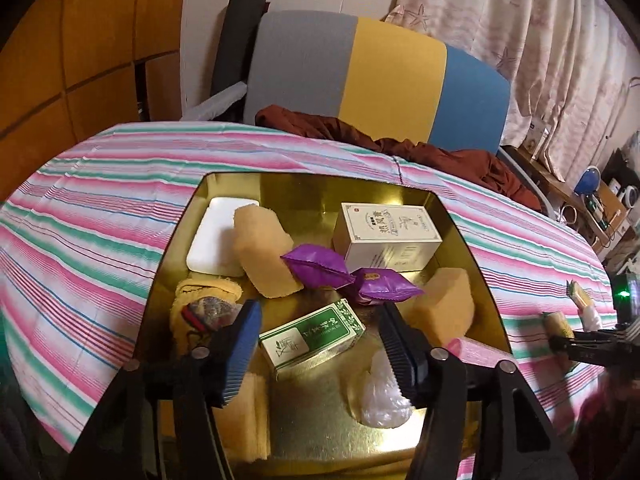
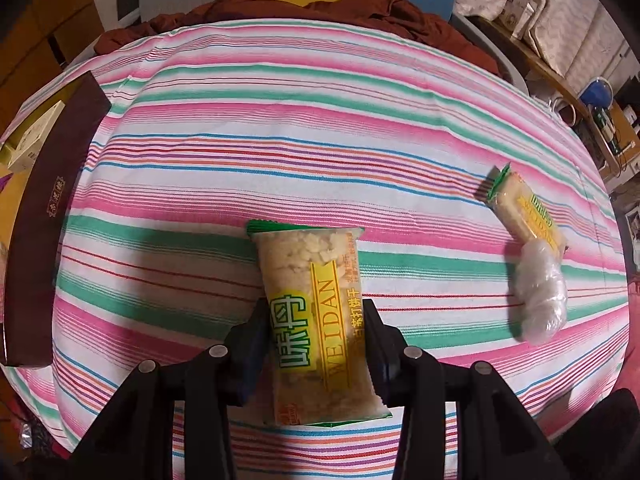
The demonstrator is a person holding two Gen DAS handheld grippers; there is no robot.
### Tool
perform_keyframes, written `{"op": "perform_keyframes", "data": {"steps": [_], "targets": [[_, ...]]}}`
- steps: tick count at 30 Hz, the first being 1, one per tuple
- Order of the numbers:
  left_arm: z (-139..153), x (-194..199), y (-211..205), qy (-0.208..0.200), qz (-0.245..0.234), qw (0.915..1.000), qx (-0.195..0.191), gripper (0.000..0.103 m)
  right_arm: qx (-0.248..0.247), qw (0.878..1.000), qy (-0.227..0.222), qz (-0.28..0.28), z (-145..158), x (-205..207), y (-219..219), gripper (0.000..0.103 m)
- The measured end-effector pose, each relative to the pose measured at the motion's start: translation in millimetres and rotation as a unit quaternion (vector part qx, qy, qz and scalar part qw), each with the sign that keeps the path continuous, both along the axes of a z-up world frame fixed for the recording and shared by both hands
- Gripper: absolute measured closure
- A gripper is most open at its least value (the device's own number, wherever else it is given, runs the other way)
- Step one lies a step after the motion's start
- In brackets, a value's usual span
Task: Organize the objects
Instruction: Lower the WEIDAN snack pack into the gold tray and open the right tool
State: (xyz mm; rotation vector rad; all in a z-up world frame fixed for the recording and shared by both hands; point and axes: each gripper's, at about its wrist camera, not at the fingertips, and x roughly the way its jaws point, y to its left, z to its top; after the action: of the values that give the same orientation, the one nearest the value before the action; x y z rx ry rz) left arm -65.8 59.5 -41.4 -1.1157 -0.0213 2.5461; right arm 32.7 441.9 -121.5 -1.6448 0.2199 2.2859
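In the left wrist view my left gripper [image 1: 316, 344] is open above a gold tin box [image 1: 460, 224]. The green carton [image 1: 312, 336] lies between its fingers, apart from both pads. The tin also holds a cream carton [image 1: 386, 236], two purple packets [image 1: 348, 274], yellow sponges [image 1: 266, 250], a white block [image 1: 216, 236] and a clear plastic wad [image 1: 382, 396]. In the right wrist view my right gripper [image 2: 316, 344] is shut on a Weidan cracker packet [image 2: 316, 320] over the striped cloth [image 2: 320, 120]. A second cracker packet [image 2: 528, 212] lies at the right beside a clear plastic roll [image 2: 540, 300].
The tin's brown outer wall [image 2: 44, 208] stands at the left of the right wrist view. A brown garment [image 1: 400, 144] and a grey, yellow and blue chair back [image 1: 360, 76] are behind the table. A cluttered shelf [image 1: 592, 196] is at the far right.
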Motion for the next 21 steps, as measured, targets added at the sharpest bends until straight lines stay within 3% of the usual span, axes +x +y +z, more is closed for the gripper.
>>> {"op": "perform_keyframes", "data": {"steps": [5,15,21], "targets": [[11.5,13.4,-3.0,0.026,0.000,0.9996,-0.010,0.028,-0.030,0.998,0.055,0.028,26.6,-1.4,-40.0,0.060],[19.5,24.2,-18.8,0.034,0.011,0.9993,-0.008,0.025,-0.098,0.976,0.145,0.129,80.0,-45.6,-140.4,0.059],[20.7,26.9,-30.6,0.033,0.022,0.9992,-0.010,0.023,-0.134,0.966,0.160,0.150,89.4,-78.3,-181.9,0.059]]}}
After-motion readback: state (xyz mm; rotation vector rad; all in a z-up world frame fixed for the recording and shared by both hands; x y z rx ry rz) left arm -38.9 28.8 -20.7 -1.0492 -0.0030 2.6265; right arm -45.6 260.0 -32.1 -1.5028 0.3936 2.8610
